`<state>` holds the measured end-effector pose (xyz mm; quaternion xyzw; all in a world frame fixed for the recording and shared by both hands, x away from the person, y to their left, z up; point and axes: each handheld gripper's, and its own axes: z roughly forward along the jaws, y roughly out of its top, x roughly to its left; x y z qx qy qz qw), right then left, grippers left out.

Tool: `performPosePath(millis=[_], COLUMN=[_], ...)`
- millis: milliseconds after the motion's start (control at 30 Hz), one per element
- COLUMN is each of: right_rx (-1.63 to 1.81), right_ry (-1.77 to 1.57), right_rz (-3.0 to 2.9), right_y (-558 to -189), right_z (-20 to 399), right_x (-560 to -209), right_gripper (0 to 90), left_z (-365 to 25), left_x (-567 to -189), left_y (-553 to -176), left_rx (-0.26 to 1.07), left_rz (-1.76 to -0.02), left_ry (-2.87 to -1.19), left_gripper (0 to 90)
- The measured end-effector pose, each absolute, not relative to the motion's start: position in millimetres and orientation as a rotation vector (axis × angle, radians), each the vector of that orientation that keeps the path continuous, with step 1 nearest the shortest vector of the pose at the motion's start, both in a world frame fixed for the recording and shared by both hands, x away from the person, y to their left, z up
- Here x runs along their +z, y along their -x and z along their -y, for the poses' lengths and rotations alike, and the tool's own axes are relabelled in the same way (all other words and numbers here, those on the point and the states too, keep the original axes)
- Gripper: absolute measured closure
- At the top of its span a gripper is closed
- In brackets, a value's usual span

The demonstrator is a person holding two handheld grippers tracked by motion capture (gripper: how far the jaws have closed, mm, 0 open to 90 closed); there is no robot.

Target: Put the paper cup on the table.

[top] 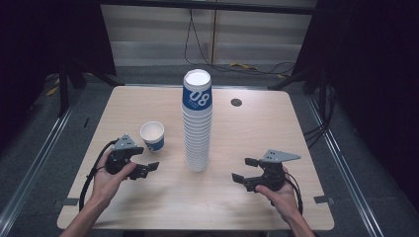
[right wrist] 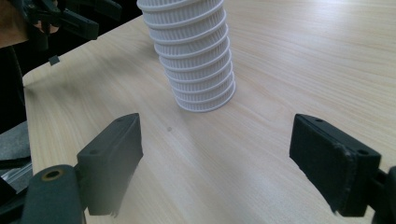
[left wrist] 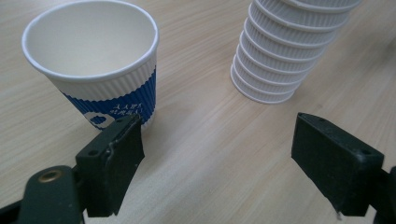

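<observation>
Single paper cup (top: 152, 136) upright, left of tall cup stack (top: 197, 123), apart from it. Left gripper (top: 146, 169) just beside cup, jaws spread, empty. Right gripper (top: 244, 170) right of stack, jaws spread, empty.

The stack of cups (top: 197, 121) reads "08" (top cup's blue band).
</observation>
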<state>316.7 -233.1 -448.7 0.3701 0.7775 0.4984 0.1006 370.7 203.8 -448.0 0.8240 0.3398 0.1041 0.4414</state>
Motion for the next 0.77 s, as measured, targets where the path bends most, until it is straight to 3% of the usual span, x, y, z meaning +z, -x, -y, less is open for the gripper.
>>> performPosePath(millis=[533, 633, 767], right_rx=[1.425, 1.417, 1.397], right_ry=[-1.145, -1.141, -1.13], right_rz=[-2.248, -2.253, -2.266], right_y=[-307.1, -308.0, -307.7], right_z=[243.0, 241.1, 238.0], right_x=[-453.8, -456.0, -457.5], right_gripper=[17.5, 17.4, 17.4], left_z=[-191.1, -188.3, -185.8], left_x=[-471.9, -476.1, -478.3], left_y=[-334.3, -332.2, -328.6], left_rx=[0.275, 0.21, 0.218], left_rz=[-0.784, -0.824, -0.826], left_ry=[-2.035, -2.001, -1.986], left_gripper=[17.4, 17.6, 17.7])
